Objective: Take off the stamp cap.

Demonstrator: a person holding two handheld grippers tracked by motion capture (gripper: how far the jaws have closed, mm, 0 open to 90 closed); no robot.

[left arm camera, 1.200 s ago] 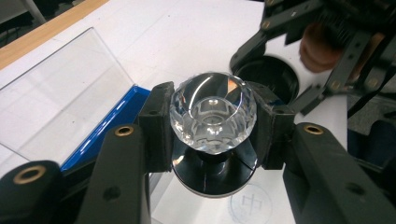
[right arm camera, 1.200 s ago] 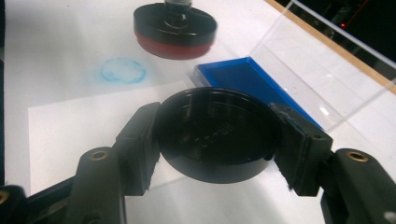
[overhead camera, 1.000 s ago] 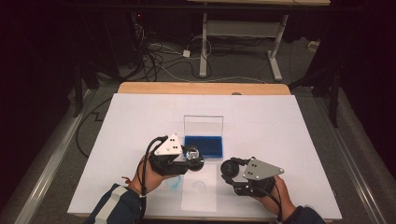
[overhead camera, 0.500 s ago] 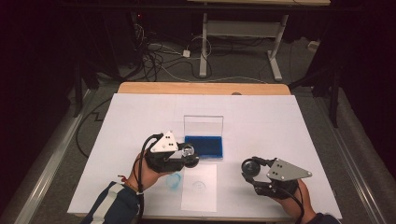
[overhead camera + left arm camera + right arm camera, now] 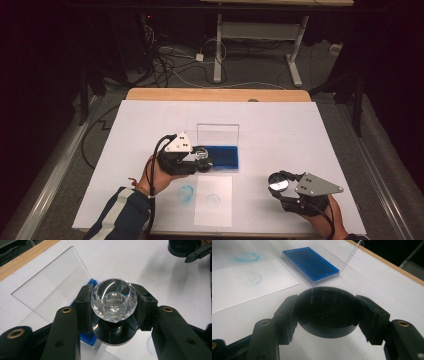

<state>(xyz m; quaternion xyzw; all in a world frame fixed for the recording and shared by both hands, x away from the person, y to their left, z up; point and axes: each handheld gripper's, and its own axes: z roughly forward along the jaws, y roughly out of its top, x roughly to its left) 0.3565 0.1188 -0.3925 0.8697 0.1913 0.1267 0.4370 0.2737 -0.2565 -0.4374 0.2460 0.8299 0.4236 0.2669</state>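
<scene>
1. The left gripper (image 5: 202, 159) is clamped on a stamp (image 5: 114, 302) with a clear faceted knob, held over the near left corner of the blue ink pad (image 5: 223, 157).
2. The right gripper (image 5: 278, 183) is closed tight around a round black cap (image 5: 327, 311), near and well right of the pad.
3. A paper sheet (image 5: 214, 200) with a faint round print lies near the pad; a blue smudge (image 5: 185, 192) sits just left of it.

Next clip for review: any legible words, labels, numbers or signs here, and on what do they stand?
None can be read.
Faint round stamp print on the white paper sheet: marks inside it too blurred to read.
Smudged blue ring print on the table cover: no characters to be made out.
Black round cap in the right gripper: raised marks too small to read.
</scene>
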